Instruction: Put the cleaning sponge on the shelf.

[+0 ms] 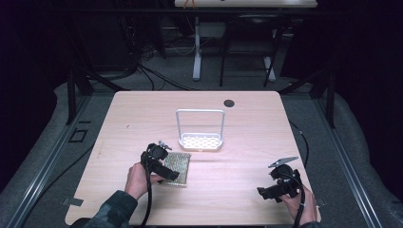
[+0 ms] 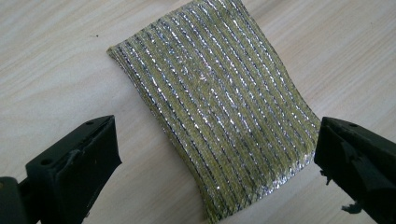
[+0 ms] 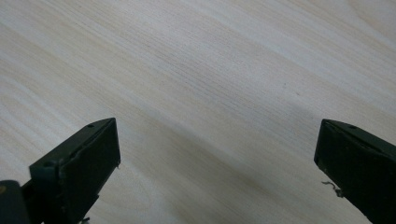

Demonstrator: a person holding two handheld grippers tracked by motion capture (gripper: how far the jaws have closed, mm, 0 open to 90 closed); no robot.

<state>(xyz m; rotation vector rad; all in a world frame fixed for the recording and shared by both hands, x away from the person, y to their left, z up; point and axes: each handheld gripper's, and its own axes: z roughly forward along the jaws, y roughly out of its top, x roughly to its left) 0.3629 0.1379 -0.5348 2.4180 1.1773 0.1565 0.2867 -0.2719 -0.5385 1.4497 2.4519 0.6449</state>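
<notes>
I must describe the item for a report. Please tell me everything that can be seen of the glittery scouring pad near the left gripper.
The scouring pad is a flat rectangle of yellow-green fabric with shiny silver threads running in stripes along its length. It lies flat on the wooden table, in front of the white metal rack and apart from it. The left gripper hovers over its near end, jaws wide open at either side, not gripping it.

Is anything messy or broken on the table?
Nothing stands out. The sparkly green sponge cloth lies flat on the table, the metal rack stands upright, and the left tool is open over the cloth.
</notes>
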